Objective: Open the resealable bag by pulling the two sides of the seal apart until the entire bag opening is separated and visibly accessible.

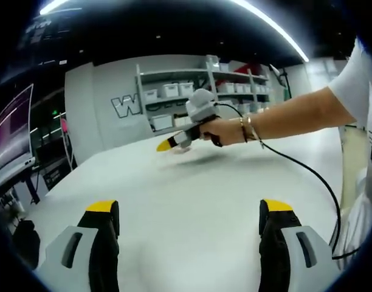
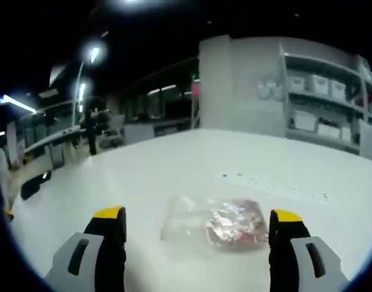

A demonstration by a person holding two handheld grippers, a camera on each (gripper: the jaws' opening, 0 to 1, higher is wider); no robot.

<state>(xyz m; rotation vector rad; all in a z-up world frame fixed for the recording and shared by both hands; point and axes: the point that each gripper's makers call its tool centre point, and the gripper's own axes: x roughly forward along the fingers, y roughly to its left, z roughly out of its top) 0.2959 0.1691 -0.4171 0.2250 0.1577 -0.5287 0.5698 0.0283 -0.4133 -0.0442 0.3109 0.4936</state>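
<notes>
Hovering right gripper [image 2: 197, 234], jaws wide, empty, over resealable bag [image 2: 213, 223]; left gripper [image 1: 189, 228] wide, empty. Risk: clear film slips, seal missed.

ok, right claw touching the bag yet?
Apart. In the right gripper view the open right claw frames the resealable bag lying on the table, with white surface visible between each jaw and the bag.

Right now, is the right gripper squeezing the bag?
No, the right gripper is open, and the clear resealable bag lies flat on the white table between its jaws.
</notes>
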